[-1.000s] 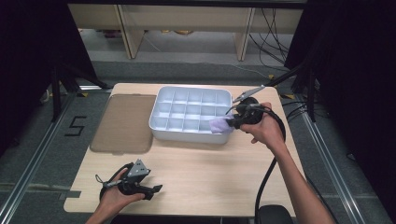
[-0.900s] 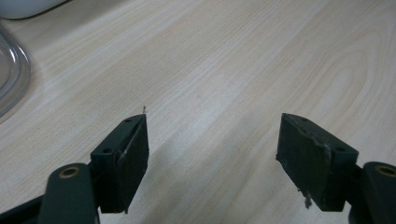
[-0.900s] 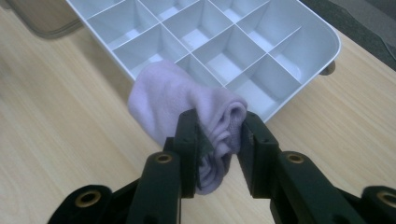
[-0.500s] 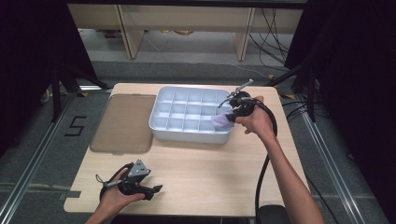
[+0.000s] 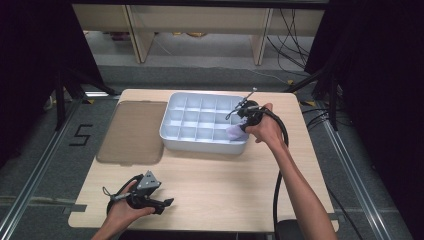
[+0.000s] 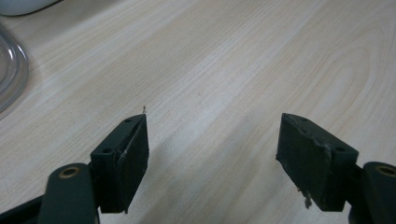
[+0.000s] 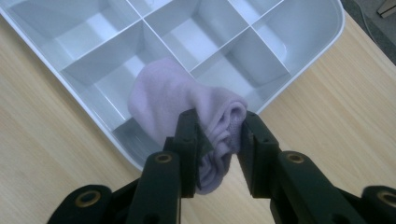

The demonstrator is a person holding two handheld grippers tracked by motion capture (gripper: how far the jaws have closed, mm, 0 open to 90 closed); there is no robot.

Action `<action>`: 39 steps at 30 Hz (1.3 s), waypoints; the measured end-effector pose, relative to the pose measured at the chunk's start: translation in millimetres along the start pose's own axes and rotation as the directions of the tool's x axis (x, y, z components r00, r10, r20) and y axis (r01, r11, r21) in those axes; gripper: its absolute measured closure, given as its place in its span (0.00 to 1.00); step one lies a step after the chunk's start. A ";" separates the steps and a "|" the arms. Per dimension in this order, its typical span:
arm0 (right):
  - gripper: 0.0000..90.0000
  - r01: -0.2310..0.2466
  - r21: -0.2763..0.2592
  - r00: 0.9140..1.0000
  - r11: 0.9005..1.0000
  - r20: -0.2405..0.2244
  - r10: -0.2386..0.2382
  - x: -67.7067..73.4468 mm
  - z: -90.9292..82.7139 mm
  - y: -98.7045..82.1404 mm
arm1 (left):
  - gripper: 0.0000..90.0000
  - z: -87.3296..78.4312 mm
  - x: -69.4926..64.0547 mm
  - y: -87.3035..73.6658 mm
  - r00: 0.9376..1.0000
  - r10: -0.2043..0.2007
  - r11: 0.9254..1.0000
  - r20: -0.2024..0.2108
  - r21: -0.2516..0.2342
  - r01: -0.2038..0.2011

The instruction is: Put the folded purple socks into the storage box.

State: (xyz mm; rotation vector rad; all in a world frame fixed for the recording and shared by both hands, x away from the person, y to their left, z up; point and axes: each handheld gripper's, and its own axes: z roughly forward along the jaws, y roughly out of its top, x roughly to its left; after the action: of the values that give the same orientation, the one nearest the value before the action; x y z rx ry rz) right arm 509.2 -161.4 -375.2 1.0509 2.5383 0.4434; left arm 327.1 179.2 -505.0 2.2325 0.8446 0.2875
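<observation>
On the table [image 5: 225, 170] in the high view stands one white divided tray [image 5: 200, 120], with one brownish translucent lid [image 5: 132, 130] lying flat just left of it. The tray's grid looks like three rows of four compartments. Two hand-held grippers show: the right gripper [image 5: 240, 122] sits at the tray's near right corner, pinching one pale lilac cloth [image 5: 234, 131] that hangs over the corner compartment. The left gripper [image 5: 162, 204] rests low on the table well apart from the tray, toward the near left edge, pointing to the right along the table edge.

Over bare wood [image 6: 224, 70] in the left gripper view, the left gripper [image 6: 212, 140] has its jaws spread wide with nothing between them. A corner of the tray [image 6: 23, 4] and a curved rim of the lid [image 6: 11, 70] show at the upper left.

Above the tray's corner [image 7: 299, 70] in the right gripper view, the right gripper [image 7: 219, 135] clamps the bunched cloth [image 7: 163, 98] between its pads. The cloth's long axis runs from the jaws up and left, its free end pointing into the tray's corner compartment, draped across a divider; a short tail hangs below the jaws outside the tray's rim.
</observation>
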 end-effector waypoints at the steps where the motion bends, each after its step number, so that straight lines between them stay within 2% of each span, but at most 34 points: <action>1: 0.79 0.020 0.005 1.000 1.000 0.012 -0.020 0.9 2.7 1.3 | 0.28 0.0 0.1 -0.1 1.000 0.004 1.000 -0.009 0.002 -0.004; 2: 0.79 0.020 0.005 1.000 1.000 0.012 -0.020 0.9 2.7 1.3 | 0.28 0.0 0.1 -0.1 1.000 0.004 1.000 -0.009 0.002 -0.004; 3: 0.79 0.029 0.012 0.999 1.000 0.020 -0.029 2.7 5.0 2.6 | 0.28 0.7 -0.8 -0.5 1.000 -0.013 1.000 -0.009 0.002 0.013; 5: 0.79 0.047 0.028 0.999 0.999 0.026 -0.048 5.6 10.4 5.4 | 0.28 0.7 -0.7 -0.4 1.000 -0.013 1.000 -0.007 0.002 0.013; 6: 0.79 0.066 0.039 0.997 0.997 0.038 -0.068 6.2 13.2 7.1 | 0.28 0.6 -1.6 -0.5 1.000 -0.021 1.000 0.001 -0.005 0.021; 7: 0.79 0.076 0.051 0.995 0.996 0.059 -0.079 8.6 18.1 8.9 | 0.28 0.1 -1.5 -0.5 1.000 -0.015 1.000 -0.002 -0.004 0.015; 9: 0.79 0.087 0.056 0.994 0.995 0.061 -0.091 9.0 20.5 9.2 | 0.28 0.5 -1.4 -0.5 1.000 -0.019 1.000 0.003 -0.004 0.019; 10: 0.79 0.098 0.063 0.993 0.993 0.060 -0.102 9.4 22.6 9.9 | 0.28 0.0 0.2 -0.1 1.000 0.004 1.000 -0.009 0.003 -0.004; 11: 0.79 0.099 0.067 0.992 0.993 0.065 -0.104 10.0 24.8 9.7 | 0.28 0.3 -0.3 0.0 1.000 -0.005 1.000 0.002 -0.003 0.005; 12: 0.79 0.097 0.073 0.993 0.993 0.065 -0.102 10.5 26.6 9.2 | 0.28 0.8 -1.5 -0.3 1.000 -0.015 1.000 0.001 -0.015 0.015; 15: 0.79 0.084 0.094 0.994 0.992 0.067 -0.091 9.4 33.9 4.7 | 0.28 1.0 -1.2 -0.6 1.000 -0.016 1.000 -0.005 0.001 0.016; 17: 0.79 0.092 0.084 0.993 0.992 0.061 -0.097 8.3 36.4 3.3 | 0.28 1.3 -1.2 -0.7 1.000 -0.015 1.000 -0.008 0.002 0.015; 18: 0.79 0.072 0.091 0.995 0.993 0.064 -0.078 9.1 37.0 1.9 | 0.28 1.4 -1.3 -0.8 1.000 -0.015 1.000 -0.008 0.003 0.015; 19: 0.79 0.083 0.089 0.994 0.993 0.057 -0.088 7.9 38.5 0.9 | 0.28 1.4 -1.1 -0.7 1.000 -0.007 1.000 -0.009 0.003 0.007; 21: 0.79 0.075 0.091 0.995 0.993 0.059 -0.080 8.6 39.4 0.6 | 0.28 1.9 -1.7 -0.9 1.000 -0.020 1.000 -0.001 0.001 0.020; 23: 0.79 0.088 0.089 0.994 0.992 0.056 -0.093 7.7 39.3 0.3 | 0.28 1.9 -1.8 -1.0 1.000 -0.019 1.000 0.000 0.000 0.019; 25: 0.78 0.087 0.089 0.994 0.992 0.058 -0.093 8.0 39.7 0.2 | 0.28 1.6 -1.1 -0.7 1.000 -0.001 1.000 -0.010 0.006 0.001; 26: 0.79 0.101 0.086 0.993 0.991 0.054 -0.106 7.9 40.3 0.3 | 0.28 1.6 -0.6 -0.4 1.000 0.009 1.000 -0.008 0.009 -0.009; 27: 0.79 0.120 0.090 0.991 0.989 0.045 -0.125 8.4 40.7 0.6 | 0.28 1.7 -1.5 -0.7 1.000 -0.003 1.000 -0.008 0.011 0.003; 29: 0.79 0.118 0.104 0.991 0.988 0.053 -0.124 11.8 42.3 1.1 | 0.28 1.2 -1.4 -0.3 1.000 0.013 1.000 0.004 0.012 -0.013; 30: 0.79 0.137 0.106 0.988 0.985 0.053 -0.143 12.1 44.2 1.8 | 0.28 1.5 -2.2 -0.5 1.000 0.000 1.000 0.000 0.007 0.000; 32: 0.79 0.135 0.119 0.989 0.984 0.050 -0.142 13.8 48.6 2.6 | 0.28 1.2 -2.1 -0.3 1.000 0.006 1.000 -0.001 0.005 -0.006; 33: 0.79 0.153 0.124 0.986 0.980 0.047 -0.160 13.1 50.2 3.2 | 0.28 1.4 -2.2 -0.6 1.000 -0.003 1.000 -0.004 0.012 0.003; 34: 0.79 0.153 0.124 0.986 0.980 0.047 -0.160 13.1 50.2 3.2 | 0.28 1.4 -2.2 -0.6 1.000 -0.003 1.000 -0.004 0.012 0.003; 35: 0.78 0.133 0.121 0.989 0.984 0.043 -0.139 13.5 52.5 2.2 | 0.28 1.7 -2.4 -0.6 1.000 -0.006 1.000 -0.001 0.010 0.006; 38: 0.76 0.128 0.114 0.991 0.985 0.030 -0.133 11.2 52.2 1.9 | 0.28 1.9 -3.2 -0.8 1.000 -0.011 1.000 0.003 0.007 0.011; 39: 0.75 0.105 0.104 0.994 0.989 0.031 -0.108 11.1 50.5 1.5 | 0.28 1.8 -2.7 -0.5 1.000 0.005 1.000 0.000 0.006 -0.005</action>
State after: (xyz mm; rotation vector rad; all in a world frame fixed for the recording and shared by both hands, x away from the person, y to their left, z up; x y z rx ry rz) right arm 524.9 -144.9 -421.6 0.9434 2.5927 0.2658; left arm 325.6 176.8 -506.6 2.2407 0.8406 0.2873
